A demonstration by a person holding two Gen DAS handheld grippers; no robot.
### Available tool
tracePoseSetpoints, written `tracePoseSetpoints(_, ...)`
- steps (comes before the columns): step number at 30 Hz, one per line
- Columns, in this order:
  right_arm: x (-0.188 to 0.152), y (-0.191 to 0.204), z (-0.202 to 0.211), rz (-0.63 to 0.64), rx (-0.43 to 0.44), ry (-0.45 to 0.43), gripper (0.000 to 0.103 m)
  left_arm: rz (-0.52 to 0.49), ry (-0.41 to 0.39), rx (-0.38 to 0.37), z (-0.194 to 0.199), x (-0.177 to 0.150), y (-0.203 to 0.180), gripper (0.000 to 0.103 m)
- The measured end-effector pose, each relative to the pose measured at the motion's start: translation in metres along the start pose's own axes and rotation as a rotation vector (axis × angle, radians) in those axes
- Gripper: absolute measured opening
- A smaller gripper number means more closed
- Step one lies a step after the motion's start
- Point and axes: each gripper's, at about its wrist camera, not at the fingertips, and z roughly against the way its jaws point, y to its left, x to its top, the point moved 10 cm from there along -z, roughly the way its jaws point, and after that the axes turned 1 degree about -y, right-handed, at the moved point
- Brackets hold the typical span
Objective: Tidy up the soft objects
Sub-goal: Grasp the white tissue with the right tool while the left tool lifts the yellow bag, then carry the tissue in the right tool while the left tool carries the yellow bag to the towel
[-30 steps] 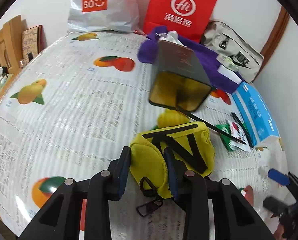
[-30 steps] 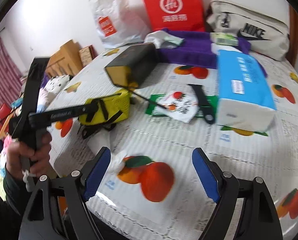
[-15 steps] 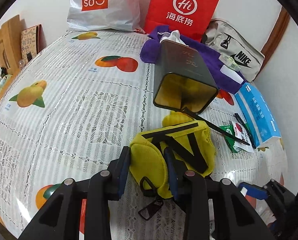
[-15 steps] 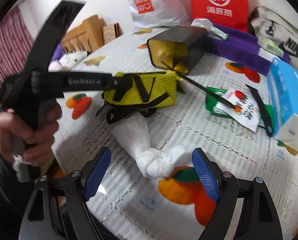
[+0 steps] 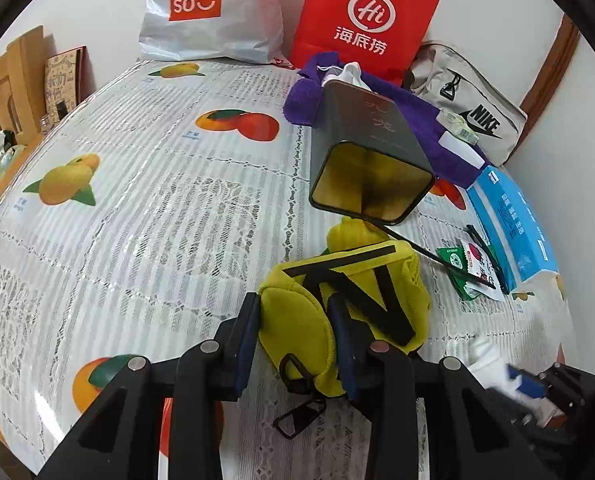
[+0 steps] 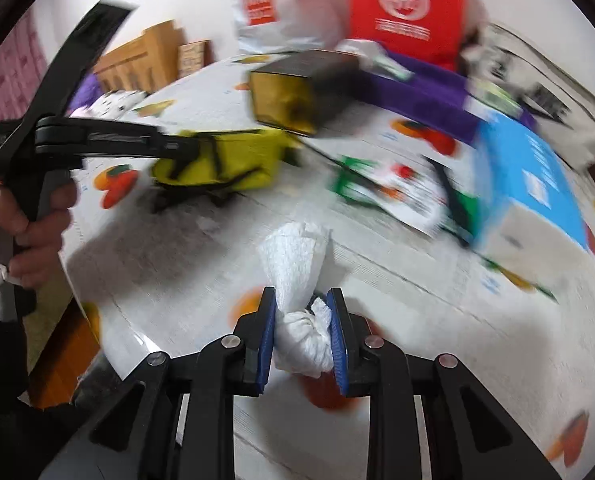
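Note:
A yellow pouch with black straps (image 5: pixel 357 280) lies on the fruit-print tablecloth (image 5: pixel 137 208). My left gripper (image 5: pixel 293 312) is shut on its near end, blue pads pressing both sides. A person's hand (image 6: pixel 29 216) holds that gripper in the right wrist view, where the pouch (image 6: pixel 233 156) hangs from its tips. A white knotted cloth (image 6: pixel 293 256) lies near the table's front edge. My right gripper (image 6: pixel 303 308) has its jaws closing on it, and both pads press the knotted end. The left wrist view shows that cloth (image 5: pixel 483 356) blurred at the lower right.
A dark tin box (image 5: pixel 369 168) lies on its side, open mouth facing me, just beyond the pouch. A purple towel (image 5: pixel 417 108), blue tissue pack (image 5: pixel 513 224) and snack packet (image 5: pixel 473 268) crowd the right. Shopping bags (image 5: pixel 361 20) and a Nike bag (image 5: pixel 469 104) line the wall.
My right gripper swung left and down to the white cloth and closed its wide-open jaws on the knot. The left gripper kept still, holding the yellow pouch.

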Motion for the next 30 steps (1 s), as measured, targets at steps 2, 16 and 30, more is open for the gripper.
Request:
tracePoseSetpoints(2, -0.011, -0.026, 0.009, -0.053, -0.041, 0.003, 0.025, -0.003, 0.000, -0.004, 0.001, -0.002, -0.001, 0.032)
tracePoseSetpoints(16, -0.020, -0.093, 0.031, -0.225, -0.114, -0.018, 0.025, -0.002, -0.020, -0.073, 0.035, 0.004, -0.020, 0.030)
tracePoseSetpoints(30, 0.022, -0.093, 0.059, -0.221, -0.053, -0.085, 0.025, -0.012, -0.031, -0.105, 0.051, 0.036, -0.045, 0.030)
